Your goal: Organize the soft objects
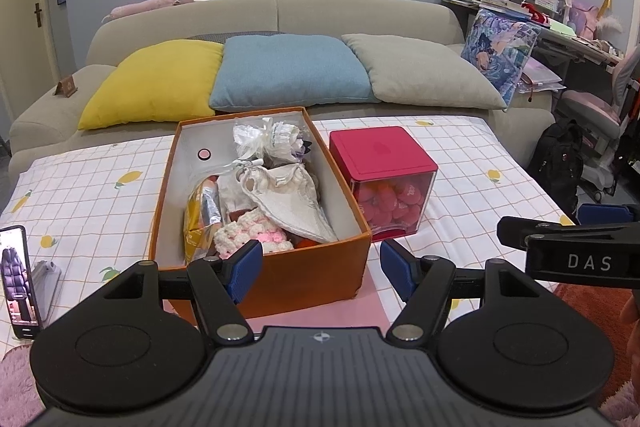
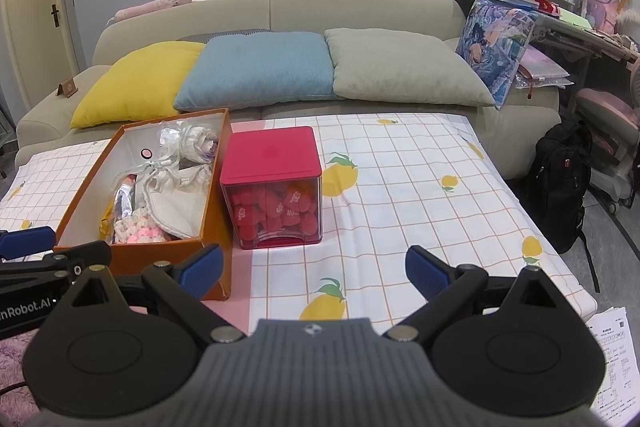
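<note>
An orange box (image 1: 296,277) (image 2: 160,261) stands open on the table, holding soft things: white cloth pouches (image 1: 288,187) (image 2: 176,203), a pink and white crochet piece (image 1: 256,237) (image 2: 140,233), and a foil packet (image 1: 202,211). My left gripper (image 1: 320,269) is open and empty just in front of the box's near wall. My right gripper (image 2: 314,273) is open and empty, to the right of the box over the tablecloth. The right gripper shows at the left wrist view's right edge (image 1: 572,247).
A clear cube with a red lid (image 1: 382,163) (image 2: 272,151), full of red soft pieces, stands right of the box. A phone (image 1: 18,281) lies at the table's left. A sofa with yellow, blue and grey cushions (image 1: 292,71) sits behind. A black backpack (image 2: 560,183) is at the right.
</note>
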`<state>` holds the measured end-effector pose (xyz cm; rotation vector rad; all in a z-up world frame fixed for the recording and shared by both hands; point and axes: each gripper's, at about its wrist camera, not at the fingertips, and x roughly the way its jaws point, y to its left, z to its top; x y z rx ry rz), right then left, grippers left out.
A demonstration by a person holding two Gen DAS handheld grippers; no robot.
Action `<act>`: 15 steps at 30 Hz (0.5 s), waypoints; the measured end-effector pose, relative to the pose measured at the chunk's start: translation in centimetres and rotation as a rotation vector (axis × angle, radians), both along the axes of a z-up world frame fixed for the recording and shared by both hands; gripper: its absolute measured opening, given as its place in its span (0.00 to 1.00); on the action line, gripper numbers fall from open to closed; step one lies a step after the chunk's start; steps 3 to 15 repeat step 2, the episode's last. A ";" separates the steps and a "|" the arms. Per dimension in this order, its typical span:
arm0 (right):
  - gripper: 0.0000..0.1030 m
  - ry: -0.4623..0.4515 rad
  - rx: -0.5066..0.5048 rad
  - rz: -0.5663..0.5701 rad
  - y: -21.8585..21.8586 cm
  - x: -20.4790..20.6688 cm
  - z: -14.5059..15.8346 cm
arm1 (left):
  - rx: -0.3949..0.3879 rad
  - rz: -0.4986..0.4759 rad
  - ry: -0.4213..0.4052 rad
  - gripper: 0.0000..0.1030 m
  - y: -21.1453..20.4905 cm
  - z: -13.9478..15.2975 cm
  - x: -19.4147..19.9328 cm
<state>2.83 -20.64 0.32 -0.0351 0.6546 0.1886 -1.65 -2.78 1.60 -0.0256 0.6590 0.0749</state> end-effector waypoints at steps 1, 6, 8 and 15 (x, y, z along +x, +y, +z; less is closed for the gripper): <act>0.93 0.001 0.000 0.000 0.0 0.0 0.0 | -0.001 0.003 0.001 0.77 0.0 0.0 0.0; 0.93 0.002 -0.001 0.000 0.1 0.0 0.0 | -0.001 0.007 0.002 0.79 0.1 0.0 0.0; 0.93 0.002 -0.001 0.000 0.1 0.0 0.0 | -0.001 0.007 0.002 0.79 0.1 0.0 0.0; 0.93 0.002 -0.001 0.000 0.1 0.0 0.0 | -0.001 0.007 0.002 0.79 0.1 0.0 0.0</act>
